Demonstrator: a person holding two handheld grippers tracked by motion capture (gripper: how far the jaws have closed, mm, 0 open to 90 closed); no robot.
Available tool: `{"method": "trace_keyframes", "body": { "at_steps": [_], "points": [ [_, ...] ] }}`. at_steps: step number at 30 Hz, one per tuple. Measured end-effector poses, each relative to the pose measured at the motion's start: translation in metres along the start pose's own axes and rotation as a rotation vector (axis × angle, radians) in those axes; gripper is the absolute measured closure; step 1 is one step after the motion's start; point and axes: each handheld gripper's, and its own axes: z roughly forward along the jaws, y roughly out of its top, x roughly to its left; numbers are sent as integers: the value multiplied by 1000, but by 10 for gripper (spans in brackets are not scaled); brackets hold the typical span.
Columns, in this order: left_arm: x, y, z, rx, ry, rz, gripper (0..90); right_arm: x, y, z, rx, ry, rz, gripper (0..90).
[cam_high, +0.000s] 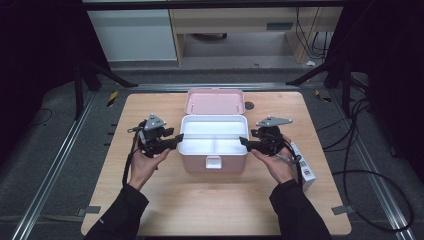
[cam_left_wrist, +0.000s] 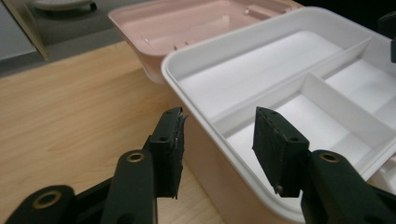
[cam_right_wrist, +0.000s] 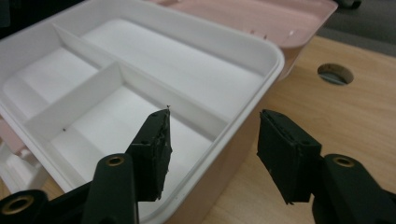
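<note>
No writing reads on the pink box (cam_high: 214, 159), whose white tray's (cam_high: 200, 126) end rims sit between the spread, unpressing jaws of the left gripper (cam_high: 176, 140) and right gripper (cam_high: 245, 142); a labelled white carton (cam_high: 306, 169) lies just beside.

A flat white packet (cam_high: 305, 169) with a printed label lies on the wooden table (cam_high: 215, 205), near the table's right edge. A round hole (cam_high: 249, 105) is cut into the table toward its far edge, right of centre. Past the table's far edge stands a pale wooden cabinet (cam_high: 240, 25), with black cables (cam_high: 310, 40) hanging at its right.
</note>
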Motion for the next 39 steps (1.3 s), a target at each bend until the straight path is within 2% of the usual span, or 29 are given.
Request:
{"method": "trace_keyframes", "body": {
  "at_steps": [4,7,9,12,14,18,22,24,25,27,32,37,39],
  "points": [
    [9,5,-10,-4,0,18,494,-8,8,-12,-51,9,-22,373],
    [14,7,-13,-16,-39,21,467,-13,13,-17,-69,25,-32,352],
    [18,7,-11,-7,-61,24,452,-16,16,-19,-72,29,-47,344],
    [21,10,-8,29,-71,42,419,-22,23,-23,-69,30,-71,334],
    [24,12,-6,32,-75,50,407,-25,29,-25,-74,38,-80,327],
    [31,19,3,62,-118,78,392,-30,40,-27,-71,52,-106,325],
    [35,27,12,91,-168,117,388,-33,51,-25,-37,61,-159,327],
    [37,31,14,96,-194,142,389,-34,56,-23,-29,68,-181,332],
    [37,31,14,96,-194,142,393,-34,56,-23,-29,68,-181,332],
    [37,38,17,122,-225,186,402,-36,63,-20,-4,84,-218,338],
    [36,53,23,173,-254,259,424,-37,70,-15,34,133,-281,356],
    [30,69,28,230,-281,365,440,-38,76,-8,75,205,-347,378],
    [28,74,30,241,-302,378,460,-38,79,-6,90,231,-378,388]
  ]
}}
